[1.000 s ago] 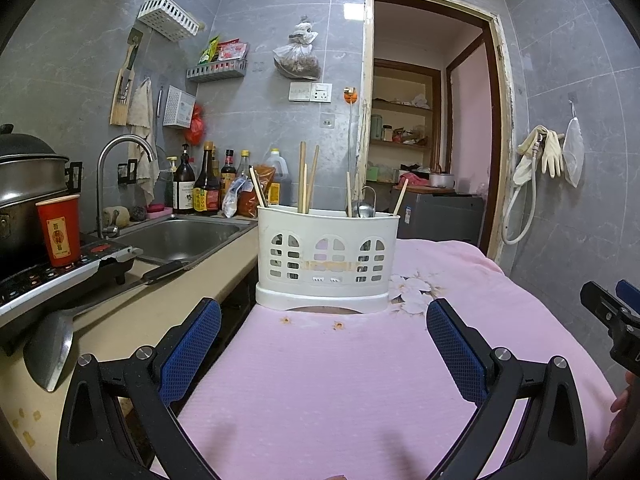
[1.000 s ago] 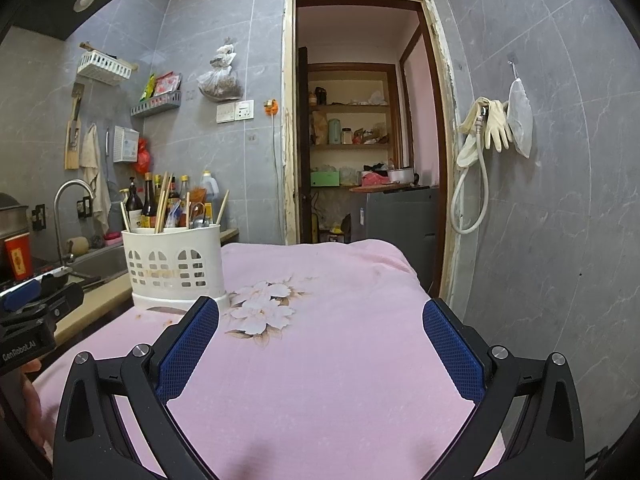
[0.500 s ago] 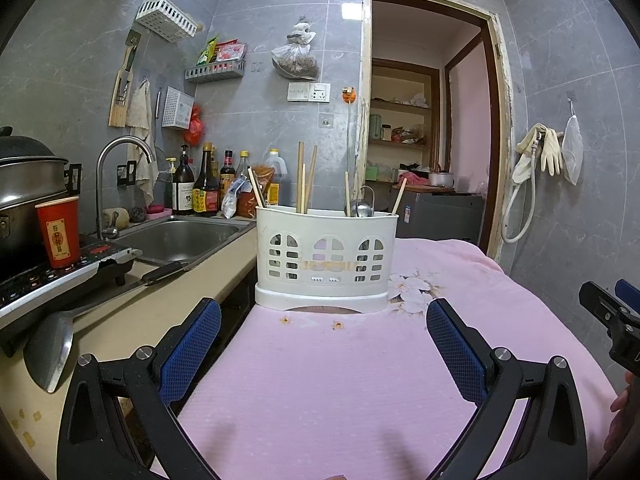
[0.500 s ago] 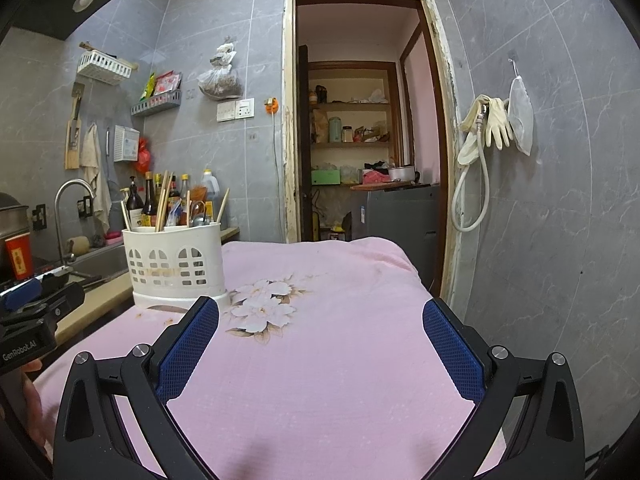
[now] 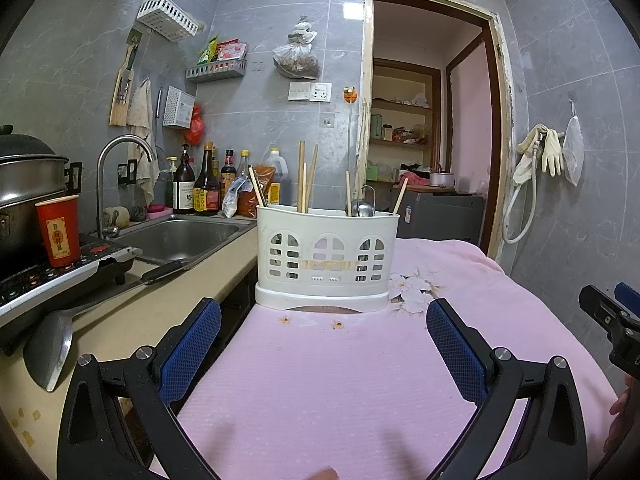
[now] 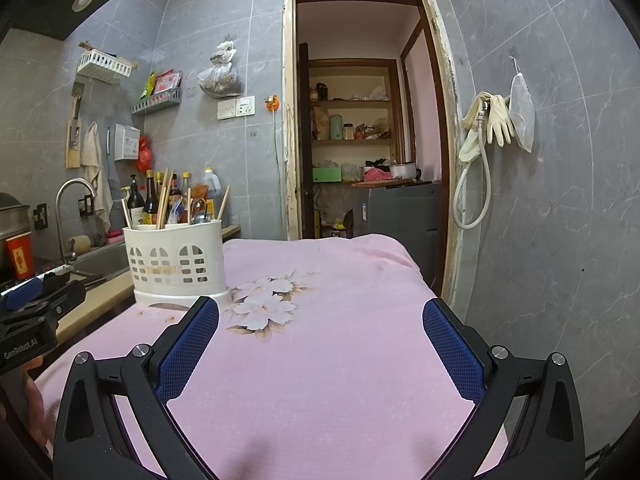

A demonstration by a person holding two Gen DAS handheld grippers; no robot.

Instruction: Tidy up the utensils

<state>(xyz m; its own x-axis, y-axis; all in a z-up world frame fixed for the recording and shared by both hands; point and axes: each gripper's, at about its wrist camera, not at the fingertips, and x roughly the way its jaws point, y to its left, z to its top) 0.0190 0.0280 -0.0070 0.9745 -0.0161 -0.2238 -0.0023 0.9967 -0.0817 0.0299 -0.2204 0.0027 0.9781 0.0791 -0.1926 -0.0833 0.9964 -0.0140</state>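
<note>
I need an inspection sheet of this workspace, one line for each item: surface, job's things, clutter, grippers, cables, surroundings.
Surface: pink cloth with a flower print and small orange specks.
Job's things: white utensil holder upright on the cloth, holding chopsticks and a metal utensil.
Clutter: spatula on the counter; red cup on the cooktop.
Grippers: left gripper open, empty; right gripper open, empty.
Cables: white hose on the right wall.
Surroundings: sink, sauce bottles, open doorway to a shelved room.
</note>
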